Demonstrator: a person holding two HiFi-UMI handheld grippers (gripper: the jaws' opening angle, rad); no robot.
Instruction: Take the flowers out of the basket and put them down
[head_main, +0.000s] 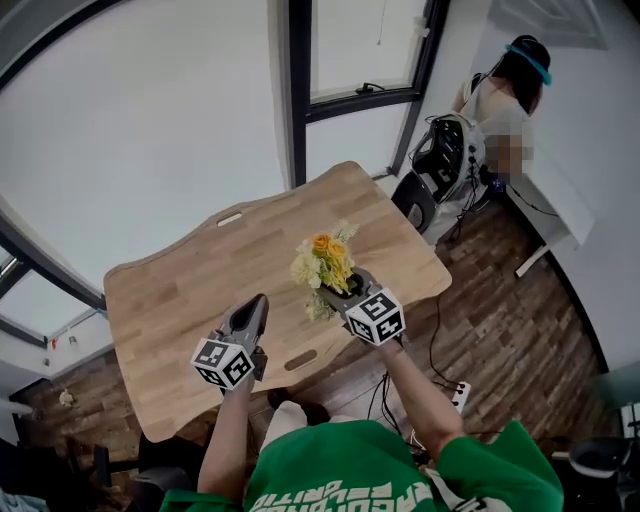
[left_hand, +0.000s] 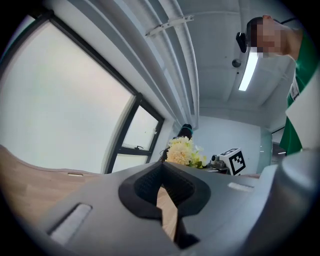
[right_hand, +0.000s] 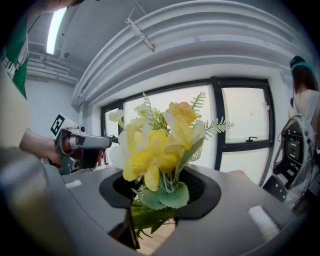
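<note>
- Nearest, the left gripper (head_main: 258, 305) hangs over the near edge of the wooden surface (head_main: 190, 275). Its fingers (left_hand: 145, 187) are drawn together with nothing between them.
- Just to its right, the right gripper (head_main: 334, 292) has its fingers (right_hand: 202, 192) clamped on the green stems of the flowers (head_main: 325, 262). The yellow and cream bunch stands upright above the middle of the surface, not touching it.
- No basket shows in any view, so the flowers look to be already out. The step in hand seems to be the carry towards a resting place.
- The next move probably calls for lowering the bunch until the stems meet the wood, then parting the right fingers gently so that it does not topple.
- Beyond the surface's far edge are tall windows (head_main: 365, 45), and at far right another person (head_main: 505, 95) stands by a white desk.
</note>
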